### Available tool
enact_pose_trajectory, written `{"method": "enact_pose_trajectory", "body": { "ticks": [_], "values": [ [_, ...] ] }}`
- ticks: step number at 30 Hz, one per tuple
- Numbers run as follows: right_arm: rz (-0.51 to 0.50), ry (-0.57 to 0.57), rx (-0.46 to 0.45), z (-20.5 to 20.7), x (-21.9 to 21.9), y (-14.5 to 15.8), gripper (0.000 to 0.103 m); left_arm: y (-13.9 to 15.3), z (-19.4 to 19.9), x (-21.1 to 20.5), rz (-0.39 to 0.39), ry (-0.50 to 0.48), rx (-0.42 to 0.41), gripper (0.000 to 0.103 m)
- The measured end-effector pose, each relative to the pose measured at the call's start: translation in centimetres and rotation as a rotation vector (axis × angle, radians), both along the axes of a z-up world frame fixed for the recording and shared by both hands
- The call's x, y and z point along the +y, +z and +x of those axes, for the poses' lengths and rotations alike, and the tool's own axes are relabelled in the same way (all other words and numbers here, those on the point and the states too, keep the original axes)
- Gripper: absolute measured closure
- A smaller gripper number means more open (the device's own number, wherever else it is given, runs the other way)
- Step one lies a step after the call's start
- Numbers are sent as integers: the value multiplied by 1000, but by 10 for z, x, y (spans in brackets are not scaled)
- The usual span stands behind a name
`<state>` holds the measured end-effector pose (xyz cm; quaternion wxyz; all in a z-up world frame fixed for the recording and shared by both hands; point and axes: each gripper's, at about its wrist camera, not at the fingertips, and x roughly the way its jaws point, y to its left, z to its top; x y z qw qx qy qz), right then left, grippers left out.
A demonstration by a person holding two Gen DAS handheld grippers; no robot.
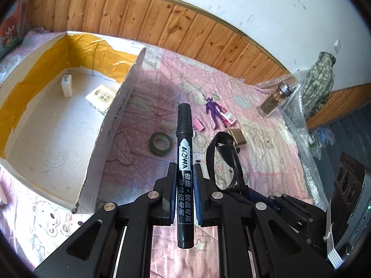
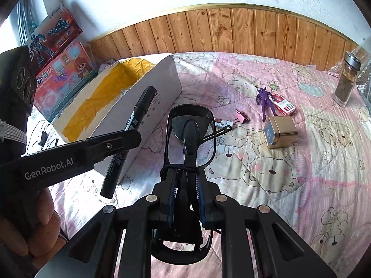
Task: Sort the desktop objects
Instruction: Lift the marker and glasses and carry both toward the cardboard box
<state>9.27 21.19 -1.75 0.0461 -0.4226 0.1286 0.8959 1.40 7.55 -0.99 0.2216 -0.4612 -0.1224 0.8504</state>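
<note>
Left wrist view: both tongs loaded and up off the bed, box next.

The left tongs [image 1: 184, 173] pinch a black marker [image 1: 184, 139] around its middle, cap forward; the right tongs [image 2: 185, 180] are pressed together on folded black glasses [image 2: 191, 136], one arm sticking out sideways. Both loads hang above the pink quilt [image 2: 289, 173], just beside the open box [image 1: 46, 115], which already holds a white bottle [image 1: 66, 85] and a small packet [image 1: 100, 97]. My advice: carry each load well over the box wall before letting go, drop low first, and empty one side at a time so the marker does not knock the lenses.
</note>
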Motion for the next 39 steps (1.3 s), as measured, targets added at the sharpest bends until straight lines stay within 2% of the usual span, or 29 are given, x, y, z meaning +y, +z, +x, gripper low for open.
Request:
{"method": "enact_pose_trajectory", "body": {
  "ticks": [17,39],
  "values": [
    [20,47,45,-2,-33,27,85,22,2,-33,72,49,37,90],
    [62,141,86,-22,-72,58,85,34,-2,-98,146,184,48,90]
  ]
}}
